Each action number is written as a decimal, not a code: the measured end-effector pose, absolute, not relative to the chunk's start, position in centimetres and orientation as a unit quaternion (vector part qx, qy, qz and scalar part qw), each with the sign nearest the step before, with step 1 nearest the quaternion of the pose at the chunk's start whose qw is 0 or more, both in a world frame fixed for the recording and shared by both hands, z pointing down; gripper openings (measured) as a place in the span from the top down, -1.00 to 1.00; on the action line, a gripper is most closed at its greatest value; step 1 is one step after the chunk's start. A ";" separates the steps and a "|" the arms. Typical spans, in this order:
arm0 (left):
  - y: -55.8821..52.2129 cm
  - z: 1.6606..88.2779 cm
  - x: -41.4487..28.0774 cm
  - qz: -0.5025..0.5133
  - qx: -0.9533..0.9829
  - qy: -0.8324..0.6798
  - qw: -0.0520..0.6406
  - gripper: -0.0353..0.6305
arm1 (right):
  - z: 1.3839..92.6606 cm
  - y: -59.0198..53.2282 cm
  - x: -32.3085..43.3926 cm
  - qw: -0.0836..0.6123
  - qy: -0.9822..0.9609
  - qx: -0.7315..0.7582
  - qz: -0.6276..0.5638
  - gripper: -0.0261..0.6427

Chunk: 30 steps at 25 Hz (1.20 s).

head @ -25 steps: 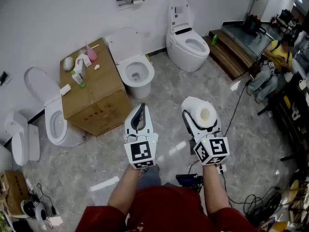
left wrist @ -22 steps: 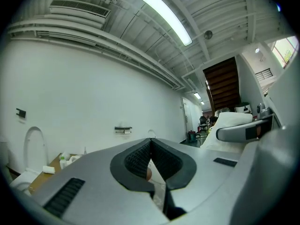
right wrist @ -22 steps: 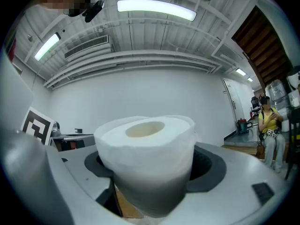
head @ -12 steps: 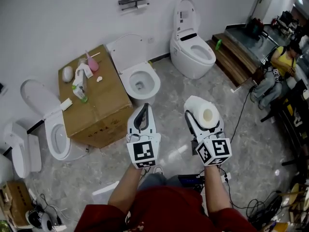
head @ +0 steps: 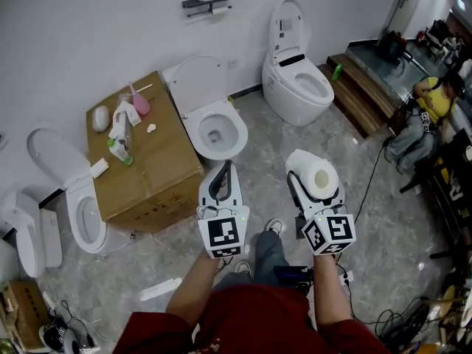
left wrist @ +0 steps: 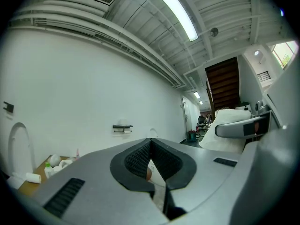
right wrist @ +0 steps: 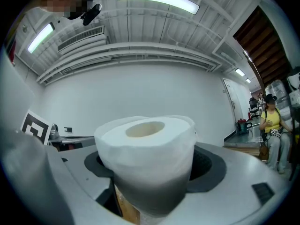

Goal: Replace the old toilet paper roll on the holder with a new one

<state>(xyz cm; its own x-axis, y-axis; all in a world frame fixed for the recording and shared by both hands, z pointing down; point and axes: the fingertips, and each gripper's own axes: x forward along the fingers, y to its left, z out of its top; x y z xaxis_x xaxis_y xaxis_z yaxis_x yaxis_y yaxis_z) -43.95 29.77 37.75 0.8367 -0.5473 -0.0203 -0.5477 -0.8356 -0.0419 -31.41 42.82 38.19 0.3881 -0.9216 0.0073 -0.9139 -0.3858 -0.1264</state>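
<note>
Left to right: three open-lidded toilets, namely the left toilet [head: 80, 211], middle toilet [head: 214, 127] and right toilet [head: 299, 87], line the far wall. One cardboard box [head: 151, 164] topped with small bottles stands between the first two, and one wall holder [head: 204, 1] with one small roll [head: 219, 9] hangs above the middle toilet, well apart from both grippers. Nearer, the left gripper [head: 223, 177] has its two jaws pressed together on nothing, while the right gripper [head: 308, 174] pinches the one new toilet paper roll [right wrist: 147, 165] upright between its jaws — core opening up. One seated person in a yellow top [head: 426, 98] occupies the far right.
</note>
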 end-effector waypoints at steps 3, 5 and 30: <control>28.4 38.0 -42.4 0.004 -0.957 0.289 0.025 0.85 | 39.0 41.4 -29.4 0.054 0.550 -0.832 -0.042 -0.34; 27.2 38.3 -41.2 0.002 -0.956 0.291 0.025 0.85 | 39.3 40.1 -28.1 0.055 0.551 -0.832 -0.044 -0.34; 15.6 37.4 -11.9 -0.003 -0.946 0.322 0.031 0.85 | 39.4 28.6 1.4 0.055 0.566 -0.822 -0.041 -0.34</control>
<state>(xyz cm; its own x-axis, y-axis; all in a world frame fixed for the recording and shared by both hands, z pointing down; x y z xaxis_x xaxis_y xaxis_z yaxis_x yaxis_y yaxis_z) -11.93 15.59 37.38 0.7929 -0.6091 -0.0139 -0.6087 -0.7910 -0.0616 1.42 28.65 39.43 0.3561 -0.9344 0.0044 -0.9255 -0.3534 -0.1366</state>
